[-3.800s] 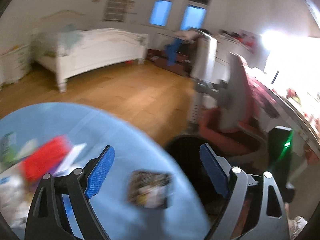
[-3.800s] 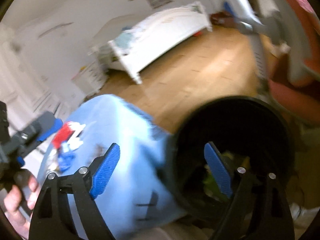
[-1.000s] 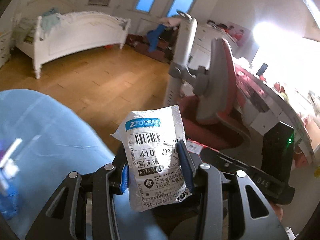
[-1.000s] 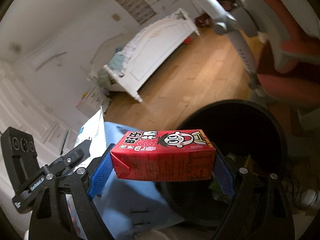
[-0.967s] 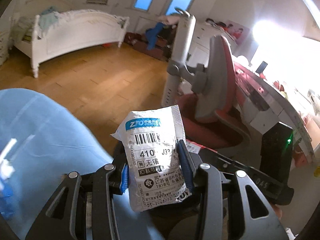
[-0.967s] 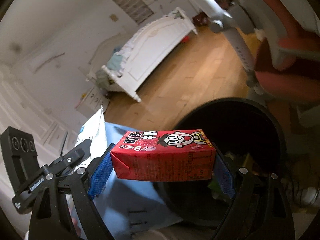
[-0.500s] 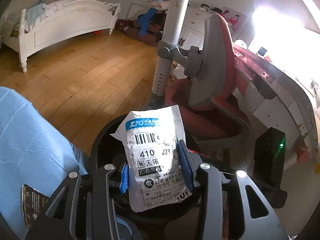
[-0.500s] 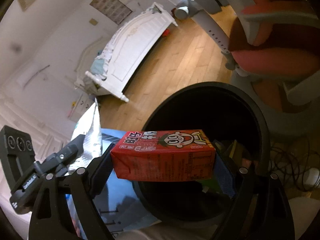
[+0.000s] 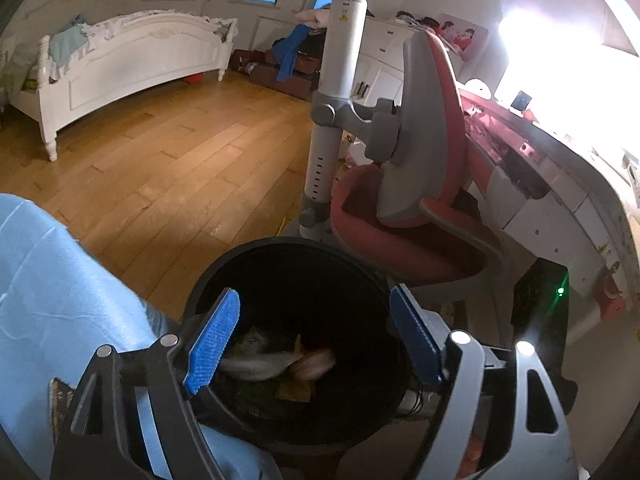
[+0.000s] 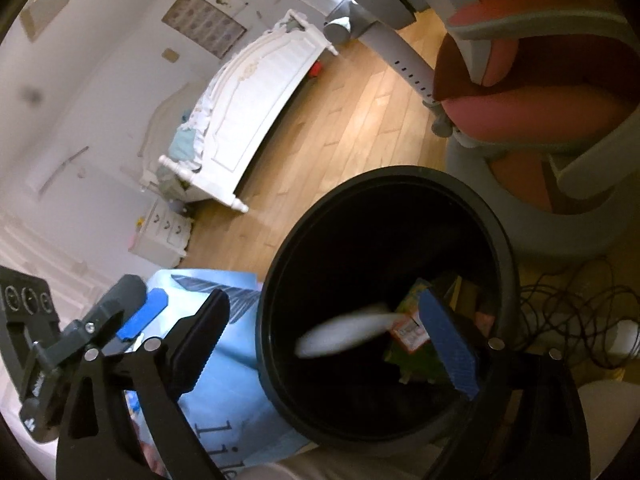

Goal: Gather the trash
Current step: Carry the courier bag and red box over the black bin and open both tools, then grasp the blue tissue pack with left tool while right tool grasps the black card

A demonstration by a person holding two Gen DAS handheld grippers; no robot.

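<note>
A black round trash bin (image 9: 280,246) stands on the floor beside the blue-covered table (image 9: 48,280); it also shows in the right wrist view (image 10: 400,174). My left gripper (image 9: 316,340) is open and empty above the bin. A blurred white parcel bag (image 9: 260,362) is falling inside, over other trash. My right gripper (image 10: 340,344) is open and empty above the bin. The white bag (image 10: 344,334) shows as a blur there, with the red carton (image 10: 408,332) among green and yellow wrappers at the bottom.
A red and grey desk chair (image 9: 416,184) stands just behind the bin, with a desk (image 9: 560,168) to the right. A white bed (image 9: 132,64) is far across the wooden floor (image 9: 160,168). Cables (image 10: 568,312) lie beside the bin.
Both grippers have opened over the bin. The white parcel bag has left my left gripper and the red carton has left my right gripper; both have dropped into the bin.
</note>
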